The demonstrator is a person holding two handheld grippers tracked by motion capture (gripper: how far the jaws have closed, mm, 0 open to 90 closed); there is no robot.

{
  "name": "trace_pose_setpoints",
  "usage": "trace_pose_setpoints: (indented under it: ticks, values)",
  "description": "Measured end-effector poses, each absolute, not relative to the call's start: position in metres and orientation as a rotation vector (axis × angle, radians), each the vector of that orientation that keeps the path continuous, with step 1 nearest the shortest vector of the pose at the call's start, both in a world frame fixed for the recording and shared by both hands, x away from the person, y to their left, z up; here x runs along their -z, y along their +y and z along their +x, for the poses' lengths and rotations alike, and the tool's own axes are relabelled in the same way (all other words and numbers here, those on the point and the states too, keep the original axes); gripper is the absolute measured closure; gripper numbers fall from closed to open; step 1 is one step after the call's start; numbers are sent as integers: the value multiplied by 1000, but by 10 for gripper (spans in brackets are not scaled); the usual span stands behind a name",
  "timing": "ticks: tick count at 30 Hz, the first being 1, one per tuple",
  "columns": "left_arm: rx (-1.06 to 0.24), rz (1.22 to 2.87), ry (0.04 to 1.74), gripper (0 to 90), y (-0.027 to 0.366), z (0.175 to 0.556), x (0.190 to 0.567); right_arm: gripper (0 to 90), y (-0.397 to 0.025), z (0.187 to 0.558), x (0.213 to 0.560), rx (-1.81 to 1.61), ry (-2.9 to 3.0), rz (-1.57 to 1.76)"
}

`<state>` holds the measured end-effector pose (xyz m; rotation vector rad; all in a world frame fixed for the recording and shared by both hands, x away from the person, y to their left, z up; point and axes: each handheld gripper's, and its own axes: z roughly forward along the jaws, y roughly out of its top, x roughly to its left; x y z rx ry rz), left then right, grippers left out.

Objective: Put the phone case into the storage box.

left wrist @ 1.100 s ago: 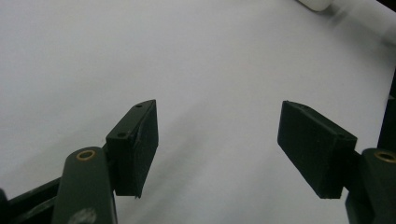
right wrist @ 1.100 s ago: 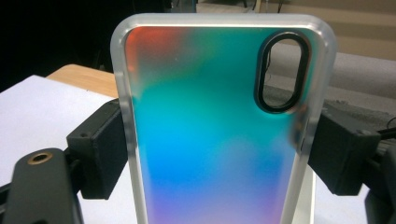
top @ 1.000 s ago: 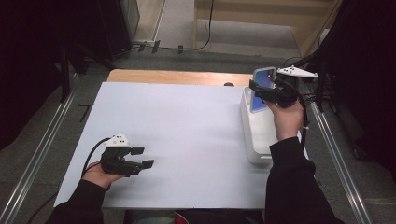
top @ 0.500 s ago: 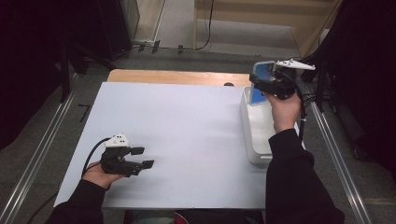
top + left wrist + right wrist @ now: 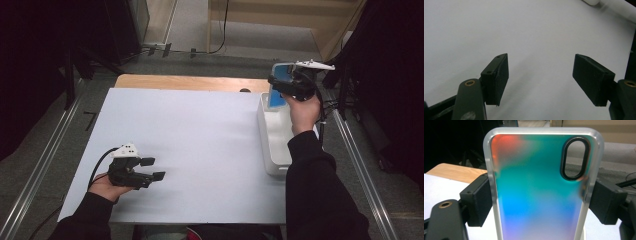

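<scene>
While the right tongs pinch the phone case by its two long edges, the case stands upright above the far end of the white tray at the desk's right side. In the right gripper view the black pads press squarely against the frosted rim on either side, the camera cutout up top, the back glowing from orange through teal to violet. A tidy hold, it looks like, seated low on the case.

Over at the near left, the left tongs rest wide apart on the white board, nothing between them; the left gripper view looks across bare white surface.

Now, the step appears to be lifting the case out of the tray. To do it well, I'd keep the pinch firm but not crushing, since that soft rim probably flexes and could pop free. Raise it straight up so the bottom edge doesn't snag the tray wall, keep it vertical, then carry it over the board. The idle left tongs are already spread and could take a handover if wanted.
</scene>
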<state>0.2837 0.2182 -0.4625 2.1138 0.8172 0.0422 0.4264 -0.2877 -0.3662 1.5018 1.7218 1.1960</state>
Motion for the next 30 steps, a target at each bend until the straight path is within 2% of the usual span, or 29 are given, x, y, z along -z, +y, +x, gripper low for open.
trace_pose_setpoints:
  ticks: [30]
  values:
    - [-38,2113,810,289,218,285,463,148,-287,471,383,-1045,1621,1613]
